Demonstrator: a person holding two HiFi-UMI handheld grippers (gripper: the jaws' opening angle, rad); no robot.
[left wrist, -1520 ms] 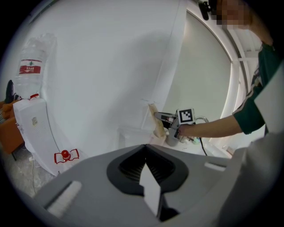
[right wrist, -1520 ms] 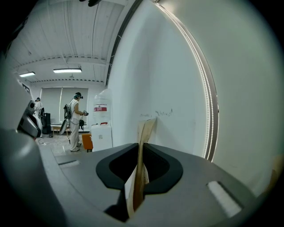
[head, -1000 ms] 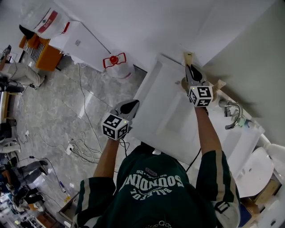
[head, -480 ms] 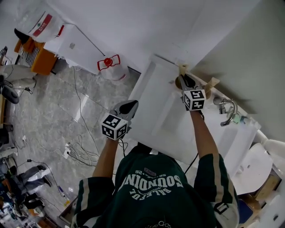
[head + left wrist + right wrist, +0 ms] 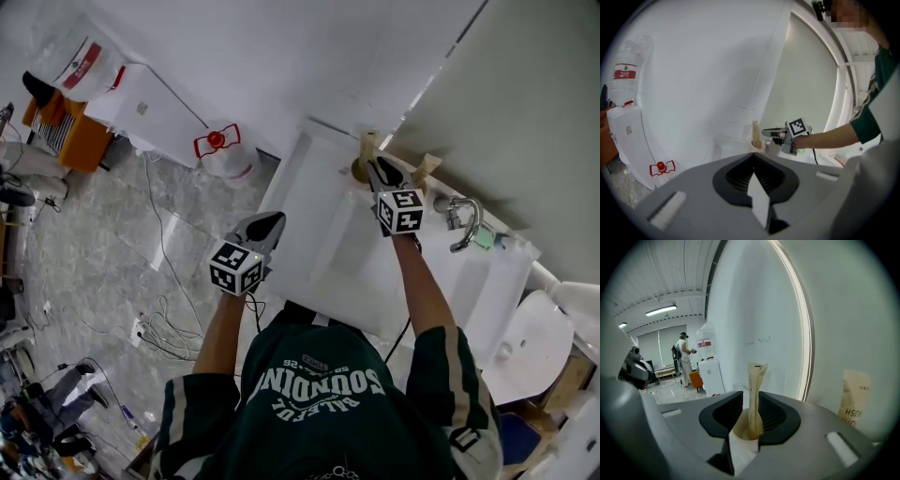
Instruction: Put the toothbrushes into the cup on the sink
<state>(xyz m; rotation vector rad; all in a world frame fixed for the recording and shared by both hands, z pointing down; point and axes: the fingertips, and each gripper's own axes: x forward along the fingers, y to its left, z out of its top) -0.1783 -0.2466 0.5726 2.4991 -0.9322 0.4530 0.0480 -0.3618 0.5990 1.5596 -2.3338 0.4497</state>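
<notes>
Right gripper had just been spreading off the toothbrush in the cup — best exit was straight back (left gripper pressed together, empty).

We hold our right gripper well out ahead on our right arm, which is nearly straight, and the gripper tips slightly downward. Its jaws have just been opening and stand apart, with a wrapped toothbrush upright in the gap between them. Our left gripper sits nearer our body, off to the right gripper's left, on our bent left arm, with its jaws together and empty.
</notes>
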